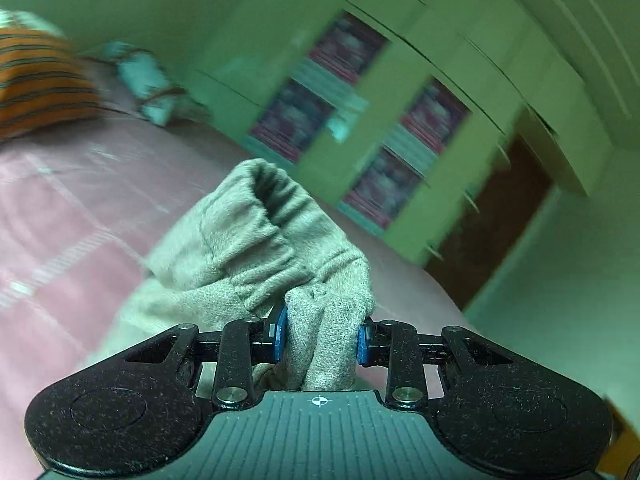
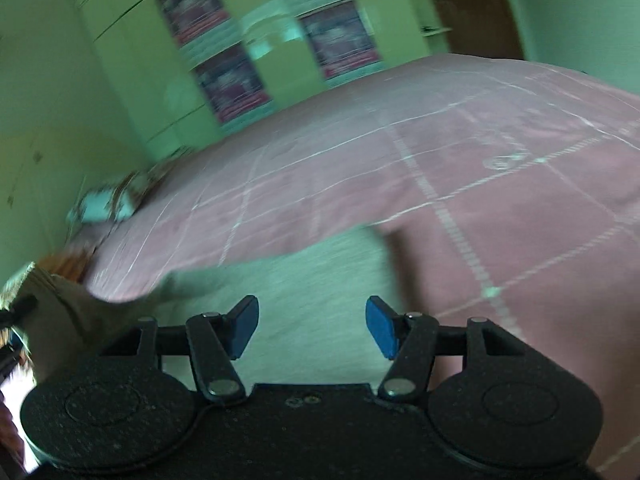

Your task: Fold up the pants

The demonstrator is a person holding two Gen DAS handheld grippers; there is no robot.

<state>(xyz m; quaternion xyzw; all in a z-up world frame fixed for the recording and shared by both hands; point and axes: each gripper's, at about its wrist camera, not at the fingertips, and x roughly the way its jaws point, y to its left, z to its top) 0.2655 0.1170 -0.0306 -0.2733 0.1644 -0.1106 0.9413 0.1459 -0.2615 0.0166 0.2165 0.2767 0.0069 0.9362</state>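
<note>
The beige pants [image 1: 256, 240] lie bunched on the pink checked bedspread [image 1: 60, 240]. My left gripper [image 1: 322, 334] is shut on a thick fold of the pants near the gathered elastic waistband, with cloth pinched between the blue pads. In the right wrist view the pants [image 2: 312, 292] spread flat and blurred under my right gripper [image 2: 312, 326], which is open and empty just above the cloth. The pants run off to the left toward the other gripper.
The pink bedspread [image 2: 480, 168] stretches to the right and far side. An orange striped pillow [image 1: 36, 80] and a pale patterned bundle [image 1: 148, 84] lie at the bed's far edge. A green wardrobe [image 1: 400, 120] with posters stands behind the bed.
</note>
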